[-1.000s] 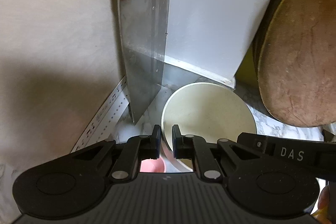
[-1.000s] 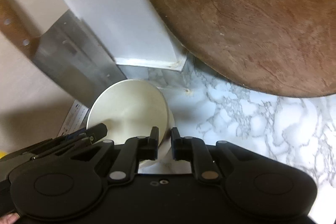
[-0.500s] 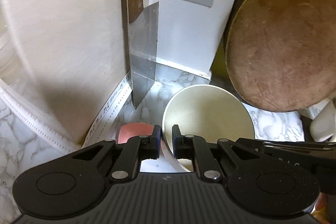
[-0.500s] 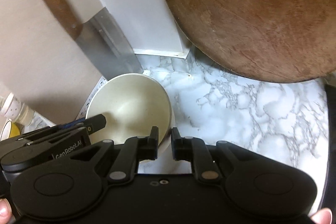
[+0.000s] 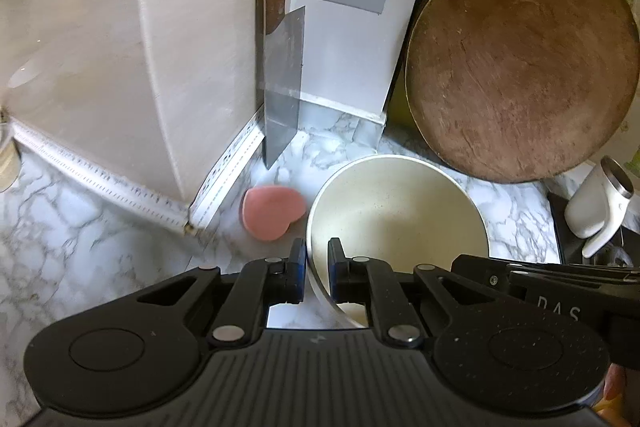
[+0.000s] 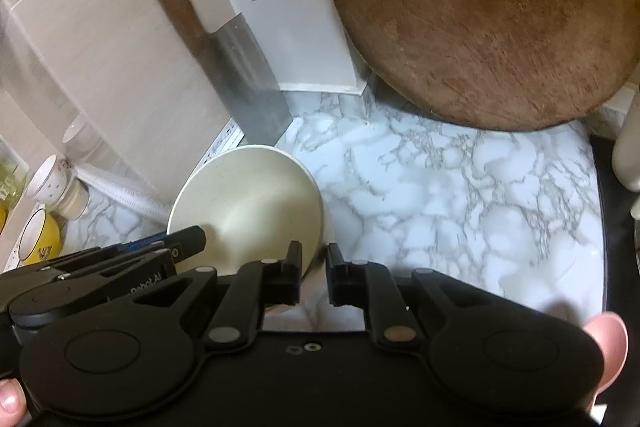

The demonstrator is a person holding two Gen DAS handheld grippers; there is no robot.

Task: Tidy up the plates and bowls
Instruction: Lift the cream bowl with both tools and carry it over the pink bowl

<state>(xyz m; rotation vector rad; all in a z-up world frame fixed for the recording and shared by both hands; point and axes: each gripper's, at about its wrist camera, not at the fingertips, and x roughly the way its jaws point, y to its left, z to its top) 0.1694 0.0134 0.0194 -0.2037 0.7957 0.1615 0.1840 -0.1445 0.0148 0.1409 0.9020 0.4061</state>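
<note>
Both grippers have drawn back from the corner with the cream bowl (image 5: 394, 211), uncovering a pink heart-shaped thing (image 5: 272, 213) on the marble counter (image 6: 440, 195). Left gripper (image 5: 317, 261) and right gripper (image 6: 312, 263) are each clamped on opposite sides of the bowl's rim — it is speckled, matte and empty, held above the counter. Its near edge is hidden behind the fingers. At far left a yellow bowl (image 6: 38, 235) stands — its contents unclear.

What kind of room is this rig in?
Most likely a home kitchen: marble-pattern countertop, a cleaver leaning on the wall, a round wooden chopping board, and a cream bowl.
</note>
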